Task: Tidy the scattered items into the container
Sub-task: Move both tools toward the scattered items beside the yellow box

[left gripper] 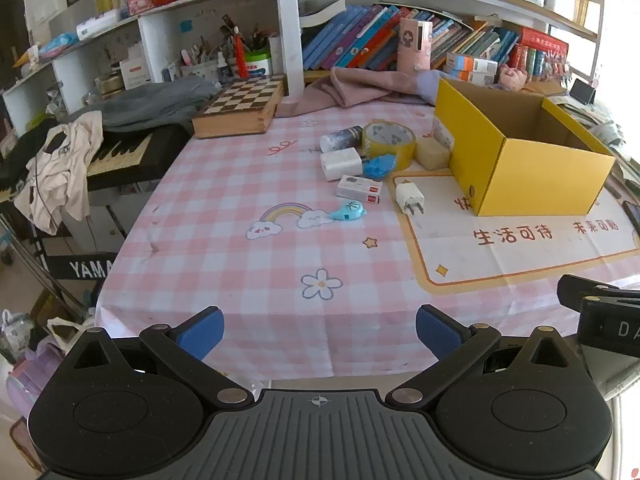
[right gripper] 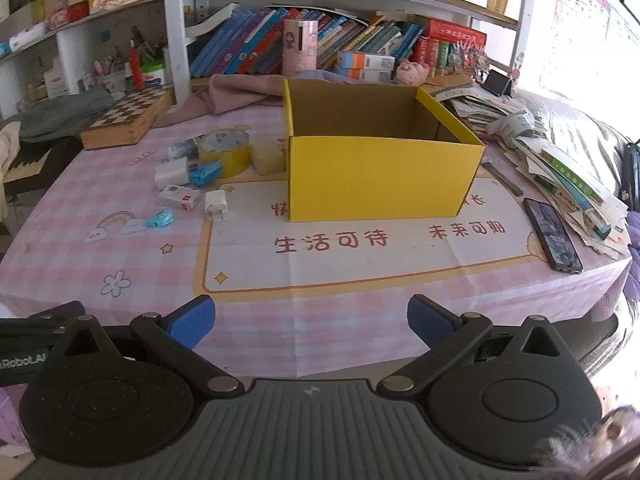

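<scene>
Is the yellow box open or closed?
Open. The yellow box has no lid on top, and its brown inside walls show.

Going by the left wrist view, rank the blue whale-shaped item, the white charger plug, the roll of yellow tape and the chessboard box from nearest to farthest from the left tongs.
1. Blue whale-shaped item: straight ahead of the left tongs, by the rainbow print.
2. White charger plug: ahead and right, near the yellow box.
3. Roll of yellow tape: behind the clutter.
4. Chessboard box: far left, by the shelves.
</scene>
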`<move>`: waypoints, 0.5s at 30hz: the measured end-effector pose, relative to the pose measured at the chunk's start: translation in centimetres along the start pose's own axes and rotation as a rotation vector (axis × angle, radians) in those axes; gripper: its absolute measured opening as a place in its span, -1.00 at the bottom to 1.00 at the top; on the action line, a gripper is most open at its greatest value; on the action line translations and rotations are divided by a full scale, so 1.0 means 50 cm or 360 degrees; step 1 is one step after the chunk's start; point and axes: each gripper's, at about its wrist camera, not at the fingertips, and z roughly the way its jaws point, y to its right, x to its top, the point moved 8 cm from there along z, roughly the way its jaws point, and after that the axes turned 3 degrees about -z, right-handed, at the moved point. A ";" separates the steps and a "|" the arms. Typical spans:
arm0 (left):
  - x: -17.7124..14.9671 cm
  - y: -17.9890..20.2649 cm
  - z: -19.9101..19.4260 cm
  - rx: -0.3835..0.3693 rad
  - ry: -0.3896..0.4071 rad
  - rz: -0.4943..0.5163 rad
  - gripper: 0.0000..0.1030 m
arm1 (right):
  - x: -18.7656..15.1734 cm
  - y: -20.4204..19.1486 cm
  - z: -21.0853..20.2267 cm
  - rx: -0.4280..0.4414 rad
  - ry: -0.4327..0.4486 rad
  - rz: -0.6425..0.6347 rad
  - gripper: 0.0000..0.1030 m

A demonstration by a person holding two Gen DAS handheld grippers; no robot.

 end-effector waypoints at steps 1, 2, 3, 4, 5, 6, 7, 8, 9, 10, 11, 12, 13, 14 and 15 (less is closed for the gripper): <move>0.001 0.000 0.001 -0.0002 -0.0003 0.0003 1.00 | 0.000 0.000 0.002 0.0004 -0.0004 0.0008 1.00; 0.001 -0.001 0.002 -0.0001 -0.0007 0.0007 1.00 | 0.002 -0.002 0.003 0.0006 -0.0004 0.0010 1.00; 0.003 -0.003 0.002 0.0002 -0.0009 0.0009 1.00 | 0.004 -0.003 0.004 0.0006 0.0001 0.0009 1.00; 0.005 -0.005 0.004 0.0005 -0.0009 0.0007 1.00 | 0.006 -0.005 0.003 0.0007 0.0008 0.0005 1.00; 0.008 -0.007 0.004 0.0010 -0.0009 0.0005 1.00 | 0.008 -0.006 0.004 0.0009 0.0015 0.0001 1.00; 0.010 -0.009 0.005 0.0014 -0.0006 0.0006 1.00 | 0.009 -0.008 0.004 0.0011 0.0020 -0.0002 1.00; 0.012 -0.010 0.006 0.0016 -0.0003 0.0010 1.00 | 0.010 -0.008 0.005 0.0011 0.0024 -0.0001 1.00; 0.014 -0.010 0.007 0.0016 0.0001 0.0015 1.00 | 0.012 -0.008 0.006 0.0012 0.0028 0.0004 1.00; 0.016 -0.009 0.008 0.0014 0.0004 0.0022 1.00 | 0.013 -0.008 0.008 0.0019 0.0030 0.0009 1.00; 0.017 -0.009 0.008 0.0012 0.0010 0.0030 1.00 | 0.015 -0.009 0.010 0.0026 0.0030 0.0012 1.00; 0.018 -0.008 0.008 0.0008 0.0014 0.0036 1.00 | 0.016 -0.010 0.012 0.0030 0.0027 0.0010 1.00; 0.019 -0.007 0.009 0.0005 0.0017 0.0041 1.00 | 0.017 -0.013 0.014 0.0034 0.0022 0.0004 1.00; 0.020 -0.007 0.009 0.0002 0.0019 0.0042 1.00 | 0.018 -0.016 0.015 0.0039 0.0018 -0.0004 1.00; 0.021 -0.008 0.010 0.0001 0.0021 0.0040 1.00 | 0.019 -0.020 0.016 0.0043 0.0017 -0.0013 1.00; 0.022 -0.010 0.011 0.0001 0.0022 0.0034 1.00 | 0.020 -0.024 0.016 0.0050 0.0019 -0.0020 1.00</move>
